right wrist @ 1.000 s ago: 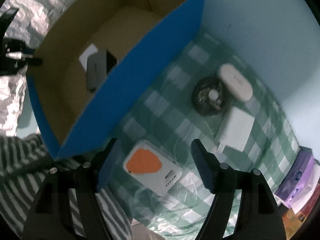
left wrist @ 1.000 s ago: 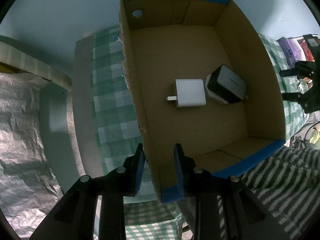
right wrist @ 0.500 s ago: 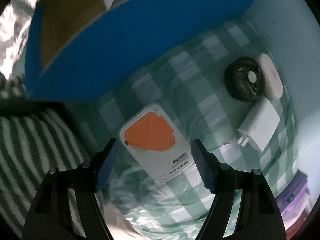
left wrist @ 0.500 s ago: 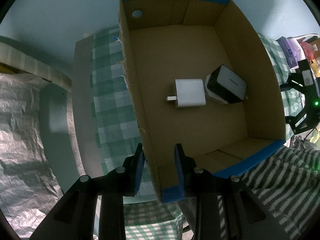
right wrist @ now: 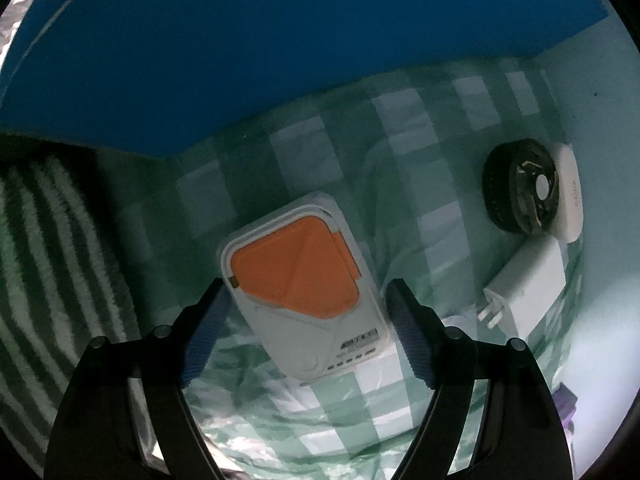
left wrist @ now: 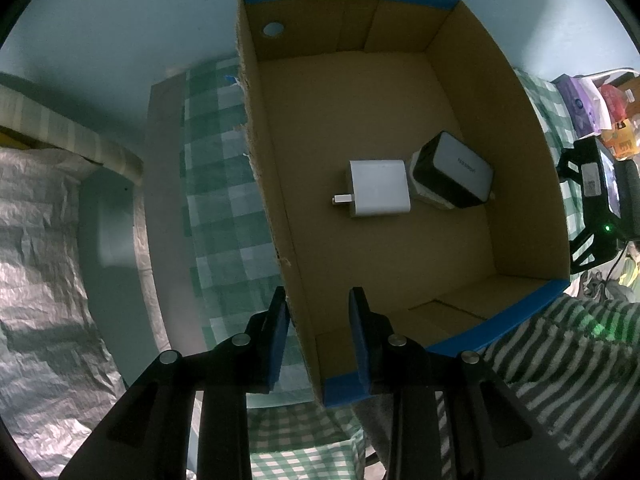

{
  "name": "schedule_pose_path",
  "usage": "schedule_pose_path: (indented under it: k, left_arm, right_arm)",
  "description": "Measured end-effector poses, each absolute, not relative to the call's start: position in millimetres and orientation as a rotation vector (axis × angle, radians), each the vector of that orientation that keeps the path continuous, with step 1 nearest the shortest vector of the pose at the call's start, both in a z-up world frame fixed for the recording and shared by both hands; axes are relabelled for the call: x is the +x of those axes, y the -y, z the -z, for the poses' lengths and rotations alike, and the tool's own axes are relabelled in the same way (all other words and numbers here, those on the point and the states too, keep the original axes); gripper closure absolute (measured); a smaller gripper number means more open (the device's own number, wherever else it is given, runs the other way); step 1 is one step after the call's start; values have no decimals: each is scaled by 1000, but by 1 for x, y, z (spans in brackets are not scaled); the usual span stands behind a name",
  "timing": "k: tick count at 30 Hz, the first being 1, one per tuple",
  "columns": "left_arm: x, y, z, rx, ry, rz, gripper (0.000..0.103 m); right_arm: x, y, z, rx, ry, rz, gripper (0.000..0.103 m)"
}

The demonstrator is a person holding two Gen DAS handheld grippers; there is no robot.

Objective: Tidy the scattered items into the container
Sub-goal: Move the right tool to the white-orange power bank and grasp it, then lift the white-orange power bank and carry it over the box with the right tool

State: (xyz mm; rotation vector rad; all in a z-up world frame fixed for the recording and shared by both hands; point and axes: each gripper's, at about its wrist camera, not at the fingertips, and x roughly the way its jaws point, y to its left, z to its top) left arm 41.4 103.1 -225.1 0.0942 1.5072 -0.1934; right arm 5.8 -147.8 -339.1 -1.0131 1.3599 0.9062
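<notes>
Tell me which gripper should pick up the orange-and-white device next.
Right. The right gripper is open, jaws straddling the orange-and-white device on the cloth. The left gripper is astride the box wall.
</notes>
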Motion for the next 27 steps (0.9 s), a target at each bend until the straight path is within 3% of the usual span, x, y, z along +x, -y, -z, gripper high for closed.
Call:
schedule_pose_path:
  k: [7, 13, 27]
  left_arm:
    - [42, -104, 224, 93, -1508, 197, 74]
    - [42, -102, 225, 102, -1507, 196, 74]
    - [42, -102, 224, 98, -1507, 194, 73]
  right_arm:
    - [36, 153, 341, -763, -1443, -804, 37]
    - [72, 167, 340, -519, -1524, -656, 38]
    - [59, 163, 344, -522, -1519, -570, 37]
